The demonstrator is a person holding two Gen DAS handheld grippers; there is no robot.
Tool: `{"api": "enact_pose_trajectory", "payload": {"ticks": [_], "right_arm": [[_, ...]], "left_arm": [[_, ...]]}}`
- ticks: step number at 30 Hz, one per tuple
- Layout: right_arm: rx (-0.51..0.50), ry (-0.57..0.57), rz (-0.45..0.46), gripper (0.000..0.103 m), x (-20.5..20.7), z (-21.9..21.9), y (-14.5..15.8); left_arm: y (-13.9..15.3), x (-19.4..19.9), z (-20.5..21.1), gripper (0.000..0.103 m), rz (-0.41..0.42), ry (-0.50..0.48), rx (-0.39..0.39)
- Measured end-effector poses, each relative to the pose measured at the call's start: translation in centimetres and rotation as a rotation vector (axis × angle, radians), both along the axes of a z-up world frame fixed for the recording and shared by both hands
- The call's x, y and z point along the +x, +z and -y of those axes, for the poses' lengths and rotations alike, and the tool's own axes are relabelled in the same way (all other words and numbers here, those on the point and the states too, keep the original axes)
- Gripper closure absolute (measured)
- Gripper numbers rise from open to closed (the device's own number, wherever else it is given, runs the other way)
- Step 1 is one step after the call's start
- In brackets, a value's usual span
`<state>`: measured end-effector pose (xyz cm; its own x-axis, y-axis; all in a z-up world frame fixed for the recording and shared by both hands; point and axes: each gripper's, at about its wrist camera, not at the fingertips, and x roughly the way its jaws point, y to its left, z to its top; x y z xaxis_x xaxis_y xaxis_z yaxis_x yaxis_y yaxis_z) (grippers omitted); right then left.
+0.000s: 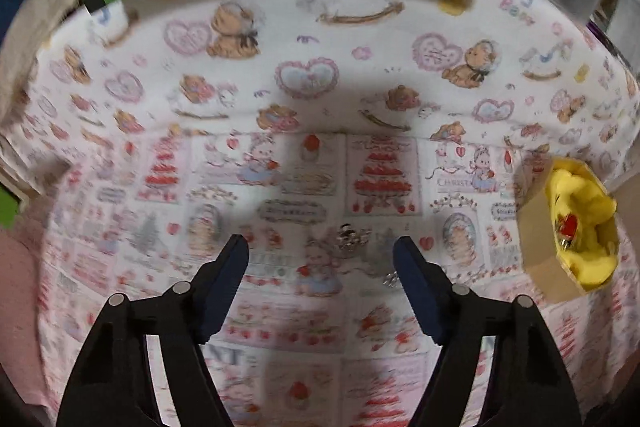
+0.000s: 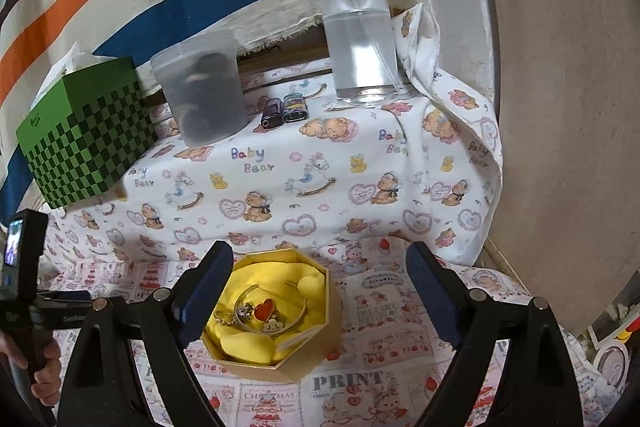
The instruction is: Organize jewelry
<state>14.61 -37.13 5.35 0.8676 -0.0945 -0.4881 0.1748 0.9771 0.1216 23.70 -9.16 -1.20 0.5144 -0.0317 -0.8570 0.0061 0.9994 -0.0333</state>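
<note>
The left gripper [image 1: 320, 251] is held partly open and empty over a small silver trinket [image 1: 352, 237] on the printed cloth [image 1: 280, 75]; a pickup looks to be in hand. The octagonal box [image 1: 536, 227], already stocked with jewelry, is seen at 3 o'clock; the jaws need lowering and closing around the trinket; the right gripper [image 2: 320, 267] is kept wide and empty above that box.

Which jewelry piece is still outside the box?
The silver piece lying on the cloth between the open left gripper's fingers; the red heart and bangle already sit in the box.
</note>
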Motion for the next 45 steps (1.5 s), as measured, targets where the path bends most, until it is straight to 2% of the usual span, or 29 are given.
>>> {"api": "enact_pose_trajectory", "payload": {"ticks": [1,5,8,16,18,23,26,32,36,40,45], "right_arm": [[-0.003,0.001,0.0,0.013,0.0,0.0,0.0],[-0.009,0.0,-0.003,0.013,0.0,-0.1,0.1],[-0.007,0.001,-0.002,0.013,0.0,-0.1,0.1],[-0.012,0.003,-0.004,0.013,0.0,-0.1,0.3],[-0.012,0.002,-0.006,0.013,0.0,-0.1,0.3],[-0.015,0.004,-0.012,0.013,0.1,-0.2,0.2],[-0.016,0.004,-0.013,0.013,0.1,-0.2,0.1],[-0.027,0.008,-0.013,0.013,0.1,-0.5,0.0],[-0.033,0.018,-0.009,0.013,-0.1,-0.7,0.0],[-0.046,0.023,-0.007,0.013,-0.1,-1.0,-0.1],[-0.072,0.025,-0.008,0.013,-0.1,-1.5,-0.2]], "left_arm": [[-0.1,0.1,0.0,0.034,-0.005,0.006,-0.009],[-0.6,0.7,0.3,0.055,-0.034,0.003,-0.018],[-0.9,0.8,0.6,0.065,-0.038,-0.001,-0.021],[-2.3,2.8,1.7,0.078,-0.069,-0.011,-0.02],[-2.3,3.0,1.9,0.084,-0.064,-0.006,-0.01],[-1.7,2.8,2.3,0.084,-0.041,-0.024,0.002],[-0.5,1.6,2.0,0.084,0.008,-0.035,0.03],[1.9,-2.3,2.3,0.084,0.118,-0.054,0.144],[3.1,-4.7,1.5,0.084,0.174,-0.054,0.104],[3.2,-6.1,-0.2,0.084,0.182,-0.043,0.04],[3.4,-7.0,-1.3,0.084,0.221,-0.008,0.058]]}}
